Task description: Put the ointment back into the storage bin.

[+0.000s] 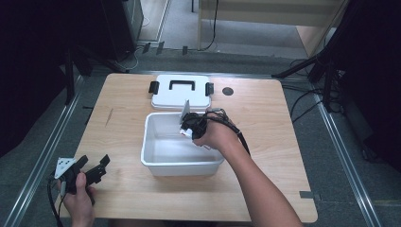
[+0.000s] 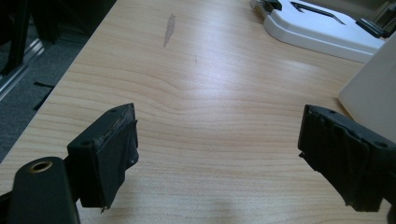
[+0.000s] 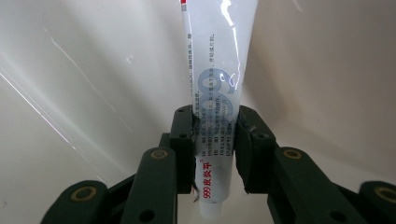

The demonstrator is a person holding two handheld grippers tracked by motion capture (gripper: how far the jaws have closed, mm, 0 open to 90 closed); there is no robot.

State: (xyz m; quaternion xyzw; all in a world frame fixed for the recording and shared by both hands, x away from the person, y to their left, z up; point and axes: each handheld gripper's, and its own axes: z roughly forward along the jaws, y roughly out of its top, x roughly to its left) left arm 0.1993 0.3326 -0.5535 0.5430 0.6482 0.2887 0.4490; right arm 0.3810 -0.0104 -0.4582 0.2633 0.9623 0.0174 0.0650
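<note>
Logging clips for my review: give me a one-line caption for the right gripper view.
Right gripper clamps a white printed tube between its jaws, inside the white bin.

Left gripper (image 1: pixel 92 166) sits low near the table edge, jaws spread wide. Right gripper (image 3: pixel 215 135) reaches forward, tipped down, jaws clamped on a tube (image 3: pixel 217 79).

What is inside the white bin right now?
The right claw reaches into the white bin, shut on a white tube with printed text. Bare bin floor shows beside it in the high view; the hand covers the right corner.
</note>
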